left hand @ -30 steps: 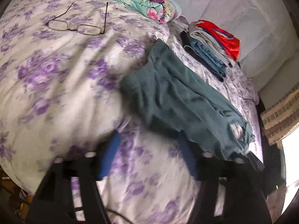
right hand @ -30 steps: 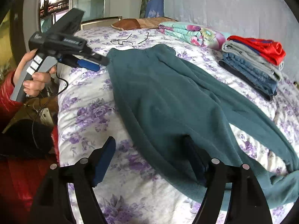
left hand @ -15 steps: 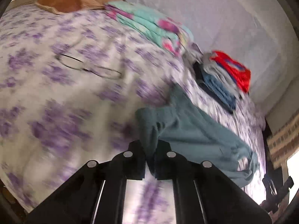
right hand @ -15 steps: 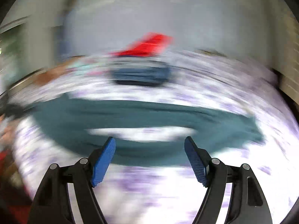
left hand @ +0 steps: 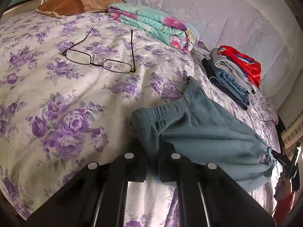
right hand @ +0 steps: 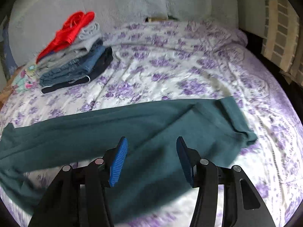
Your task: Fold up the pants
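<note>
Left wrist view showed the left gripper (left hand: 152, 167) clamped on the teal pants' (left hand: 204, 132) waistband, while the right gripper (right hand: 151, 158), jaws apart and just closing, hovered over a leg.

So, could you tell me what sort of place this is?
Most likely a bedroom at home. A bed with a purple-flowered sheet fills both views; on it lie a folded quilt, a stack of folded clothes and a pair of glasses.

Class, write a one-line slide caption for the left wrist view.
Left gripper clamps the teal pants waistband on a floral bed.
</note>
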Demonstrator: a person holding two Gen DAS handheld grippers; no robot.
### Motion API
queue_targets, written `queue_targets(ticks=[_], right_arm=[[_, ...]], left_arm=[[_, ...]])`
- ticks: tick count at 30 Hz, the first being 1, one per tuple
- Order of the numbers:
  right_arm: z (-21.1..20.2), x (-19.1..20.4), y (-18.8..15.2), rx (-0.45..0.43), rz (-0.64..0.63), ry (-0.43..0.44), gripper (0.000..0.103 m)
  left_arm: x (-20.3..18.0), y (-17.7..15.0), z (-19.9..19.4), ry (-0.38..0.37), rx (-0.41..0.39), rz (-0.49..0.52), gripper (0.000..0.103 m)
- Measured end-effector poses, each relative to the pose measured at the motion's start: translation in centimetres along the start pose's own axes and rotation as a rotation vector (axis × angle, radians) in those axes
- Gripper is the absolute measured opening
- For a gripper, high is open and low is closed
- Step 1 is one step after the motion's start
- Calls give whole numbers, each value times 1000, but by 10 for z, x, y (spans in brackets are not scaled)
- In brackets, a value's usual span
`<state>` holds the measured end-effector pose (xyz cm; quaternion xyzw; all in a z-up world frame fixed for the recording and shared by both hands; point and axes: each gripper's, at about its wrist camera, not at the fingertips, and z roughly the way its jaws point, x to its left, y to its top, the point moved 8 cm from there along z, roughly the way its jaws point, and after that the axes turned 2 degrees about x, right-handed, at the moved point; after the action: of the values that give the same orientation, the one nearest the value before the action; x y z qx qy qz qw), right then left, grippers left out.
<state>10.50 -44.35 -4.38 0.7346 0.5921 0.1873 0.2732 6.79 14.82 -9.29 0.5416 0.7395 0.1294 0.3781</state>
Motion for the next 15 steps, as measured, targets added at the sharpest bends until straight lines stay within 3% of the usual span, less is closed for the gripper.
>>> queue_targets(ticks=[3,4,5,6,7,9,15], right_arm=[[30,-1,-5,87,1,-45,54],[35,-2,-9,92,2,-42,49],[35,-3,-11,81,8,-37,42],[31,-5,-11,65,14,-27,12],[28,-5,-12,57,22,-1,6],[14,-8,-12,18,53,58,5],[-54,-29,-26,-97,121,129,2]], left_arm=[[-1,0,0,-1,-12,10,9],[-1,-1,-1,-5,-13,11,9],[0,-1,0,-12,-13,9,9],[0,-1,0,-20,-12,7,9],[1,-1,0,-27,-10,5,9],[2,-1,0,-48,-4,-4,9],[7,1,1,-112,21,-47,9]])
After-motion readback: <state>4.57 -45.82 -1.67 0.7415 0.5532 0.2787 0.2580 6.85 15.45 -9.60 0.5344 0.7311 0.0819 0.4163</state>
